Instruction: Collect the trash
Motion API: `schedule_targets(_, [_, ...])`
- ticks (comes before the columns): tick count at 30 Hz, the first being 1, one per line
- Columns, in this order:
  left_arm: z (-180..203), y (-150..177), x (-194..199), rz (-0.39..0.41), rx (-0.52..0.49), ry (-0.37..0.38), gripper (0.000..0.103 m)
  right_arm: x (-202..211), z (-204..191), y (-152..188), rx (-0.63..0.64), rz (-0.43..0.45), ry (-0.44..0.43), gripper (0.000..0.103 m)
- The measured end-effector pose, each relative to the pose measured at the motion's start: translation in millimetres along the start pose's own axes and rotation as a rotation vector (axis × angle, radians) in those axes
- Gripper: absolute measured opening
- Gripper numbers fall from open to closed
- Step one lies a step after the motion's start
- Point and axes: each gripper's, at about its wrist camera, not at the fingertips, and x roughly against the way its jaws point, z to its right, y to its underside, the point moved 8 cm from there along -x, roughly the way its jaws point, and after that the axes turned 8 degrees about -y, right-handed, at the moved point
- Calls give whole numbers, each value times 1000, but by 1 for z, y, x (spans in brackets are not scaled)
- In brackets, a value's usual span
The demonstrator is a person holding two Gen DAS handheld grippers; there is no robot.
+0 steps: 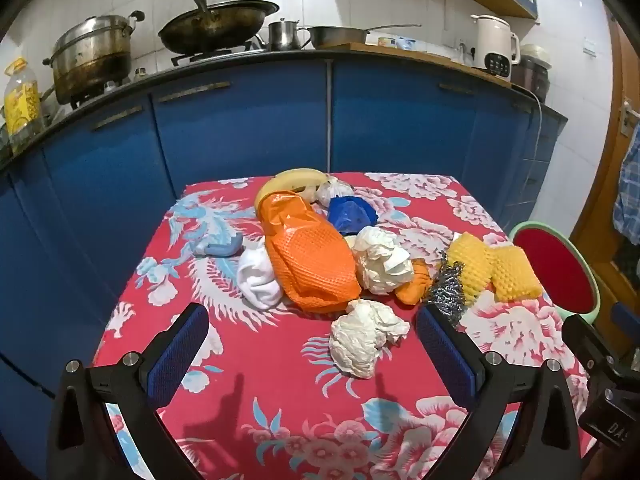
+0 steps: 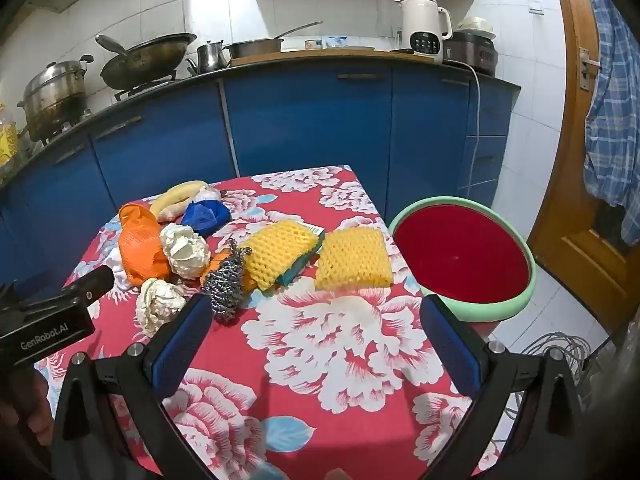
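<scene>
Honestly, nothing had been collected yet: my left hand-held gripper [image 1: 312, 344] and my right hand-held gripper [image 2: 316, 334] both hung with jaws spread wide and empty above the tabletop [image 2: 352, 344], which was draped in a red flowered cloth. The trash lay heaped toward the far side, and the basin [image 2: 532, 280] I took for the bin, pale green rim and red inside, sat just off the right edge.

The nearest crumpled tissue [image 1: 366, 338] lay between my left fingers' line of reach; soft and springy, it could have squashed thin and slipped out of a loose pinch. The orange plastic bag [image 1: 312, 264] looked slick and floppy, touching a second tissue wad [image 1: 382, 264] and a white sock-like cloth [image 1: 258, 280], so one careless close might have dragged neighbours along. The steel wool scourer [image 2: 226, 288] was wiry and might have snagged the yellow foam fruit nets [image 2: 352, 260] beside it. The cloth itself could have bunched under a low pad. The banana [image 1: 292, 182] and blue plastic scrap [image 1: 350, 214] sat farthest, behind the heap.
</scene>
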Motion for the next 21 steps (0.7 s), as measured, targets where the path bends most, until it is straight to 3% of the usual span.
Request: schedule_targets(21, [-8, 1, -3, -9, 26, -2, 103, 8, -10, -5, 18, 6, -14, 102])
